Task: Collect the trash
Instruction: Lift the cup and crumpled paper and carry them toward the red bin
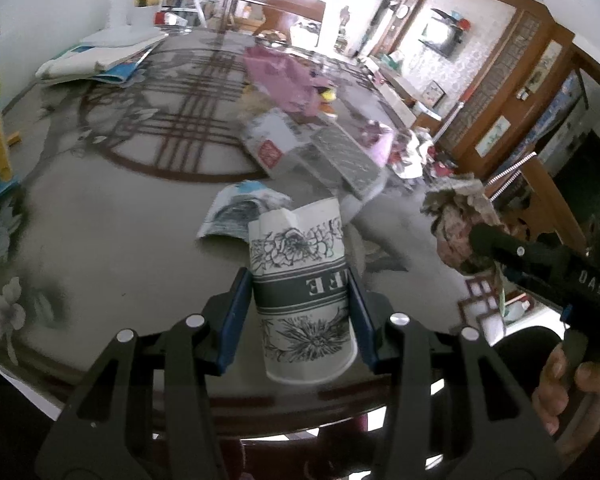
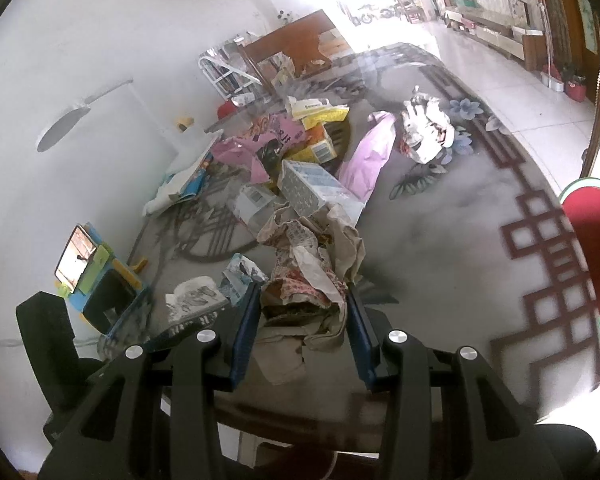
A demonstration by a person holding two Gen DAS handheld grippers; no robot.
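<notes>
Glass covers the big round table [image 1: 100, 240], and a patterned cloth shows through it; litter lies heaped toward the middle and upper right of both views.

At the lower centre of the left wrist view, the left gripper [image 1: 300, 304] is clamped on a paper coffee cup [image 1: 304, 280], its blue pads pressing the cup's sides around the dark printed band. The cup is held clear of the tabletop, tilted and upside down going by the lettering, with its far rim dented. At the lower centre of the right wrist view, the right gripper [image 2: 304, 320] is closed on a wad of crumpled printed paper [image 2: 312, 268], which bulges up and out past the fingertips.

The cup is thin and already creased, so more squeeze could fold it and let it slide out; a quick swing could do the same. Any dregs left inside would spill onto the glass, though the inside is not visible. The wad is loose, and a trailing fold at the bottom may be caught by only one layer, so part of it could peel free and drop. In the left view the two tools sit close at the right edge, so a careless move could knock them together. A flattened wrapper [image 1: 240, 212] just behind the cup and a white carton [image 1: 272, 140] remain on the table.
</notes>
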